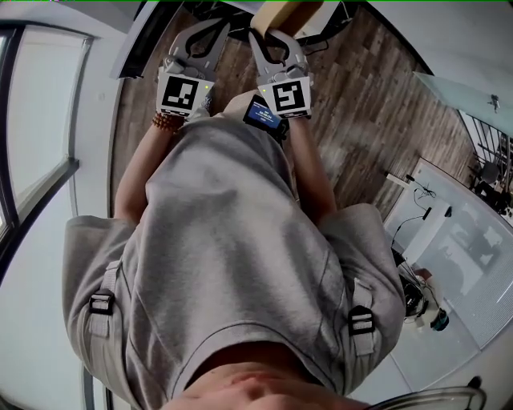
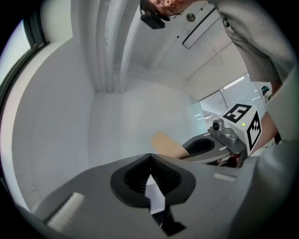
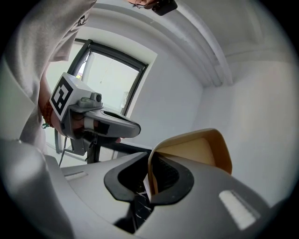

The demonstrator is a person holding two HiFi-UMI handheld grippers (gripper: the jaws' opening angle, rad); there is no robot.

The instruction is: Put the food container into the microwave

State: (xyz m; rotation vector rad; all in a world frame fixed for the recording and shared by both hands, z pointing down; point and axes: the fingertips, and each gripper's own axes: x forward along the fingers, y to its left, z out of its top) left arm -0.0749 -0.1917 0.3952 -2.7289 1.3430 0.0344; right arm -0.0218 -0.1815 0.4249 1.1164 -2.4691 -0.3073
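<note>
No microwave shows in any view. The food container (image 1: 284, 12) is a tan paper tub, seen at the top of the head view. My right gripper (image 1: 268, 36) is shut on its rim. In the right gripper view the container (image 3: 198, 149) rises between the closed jaws of the right gripper (image 3: 152, 161), its wall pinched there. My left gripper (image 1: 212, 28) is held beside it, a little to the left. In its own view the left gripper (image 2: 149, 161) is shut with nothing between its jaws. The container (image 2: 166, 144) and the right gripper (image 2: 219, 140) show just beyond it.
The person's grey shirt (image 1: 224, 256) fills the middle of the head view. Wood floor (image 1: 361, 104) lies below, a window (image 1: 40, 120) at the left, and a white desk (image 1: 449, 240) with cables at the right. Both gripper views look at white wall and ceiling.
</note>
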